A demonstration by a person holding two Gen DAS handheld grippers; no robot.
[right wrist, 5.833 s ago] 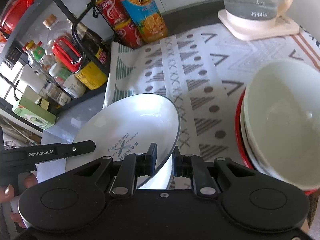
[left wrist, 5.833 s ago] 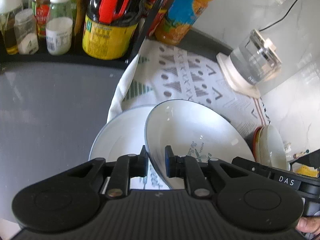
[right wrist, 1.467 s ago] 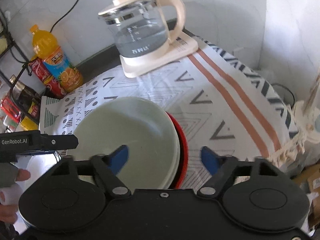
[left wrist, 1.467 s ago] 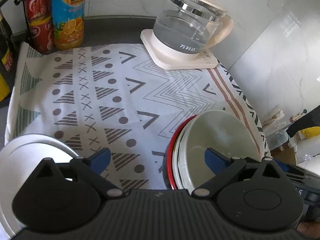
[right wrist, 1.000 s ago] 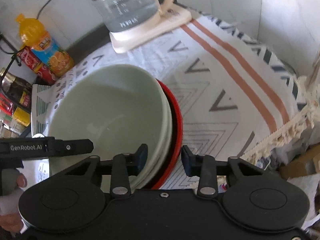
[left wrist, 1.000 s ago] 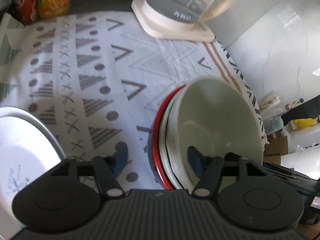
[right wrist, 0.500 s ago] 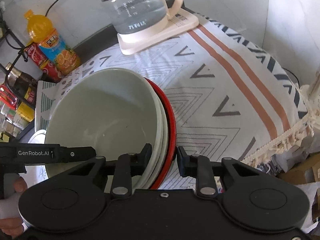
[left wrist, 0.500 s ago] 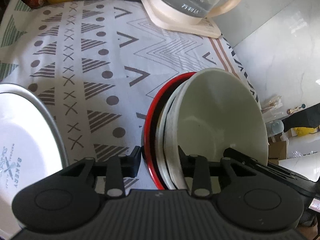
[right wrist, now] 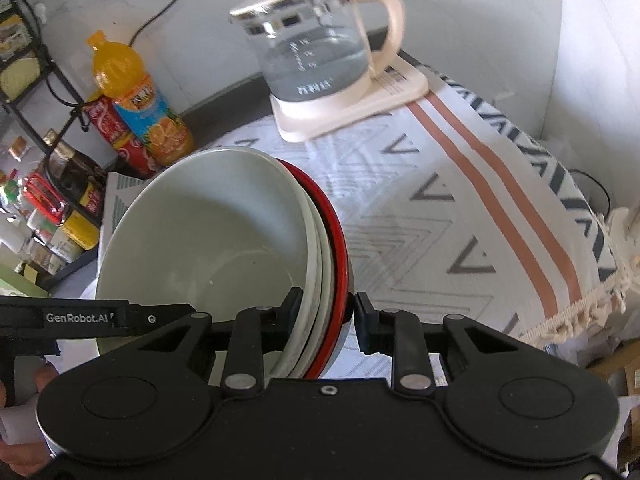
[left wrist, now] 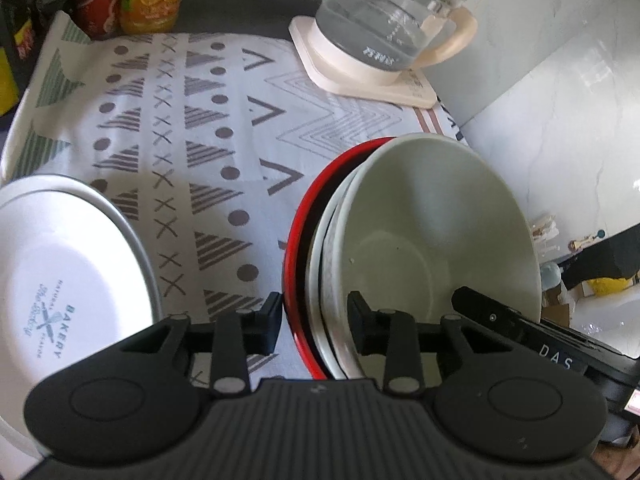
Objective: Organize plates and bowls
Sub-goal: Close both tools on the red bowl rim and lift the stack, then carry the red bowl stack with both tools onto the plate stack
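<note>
Item: bowl stack point(left wrist: 424, 240), pale green bowl uppermost, white bowls under it, red bowl point(left wrist: 296, 248) outermost. Location: right half of the patterned cloth point(left wrist: 192, 128); stack tilted. Whether its base touches the cloth cannot be made out.

Left tongs point(left wrist: 314, 320): clenched on the stack's near rim at 6 o'clock in the left wrist view, one jaw outside the red wall, the other inside the green bowl.

Right tongs point(right wrist: 326, 318): clenched on the opposite rim, at 5 o'clock of the stack point(right wrist: 208, 240) in the right wrist view, jaws likewise astride the layered rims.

Hidden or unclear: number of white bowls in the stack uncertain, only rim edges show. Stack underside concealed by both tool bodies. A hand point(right wrist: 20, 420) is cut off at 8 o'clock in the right wrist view.

White plate point(left wrist: 60, 272): at 9 o'clock in the left wrist view, printed "BAKERY", well apart from the stack, left edge cropped.

Surface: dark counter under the cloth; cloth fringe hangs over the edge at 3 o'clock in the right wrist view.

Room: glass kettle point(right wrist: 316, 52) on a cream base at 12 o'clock; orange drink bottle point(right wrist: 136, 104) and red cans point(right wrist: 116, 132) at 10 o'clock; wire rack point(right wrist: 36, 92) with jars, partly cropped; pale marble-look walls.
</note>
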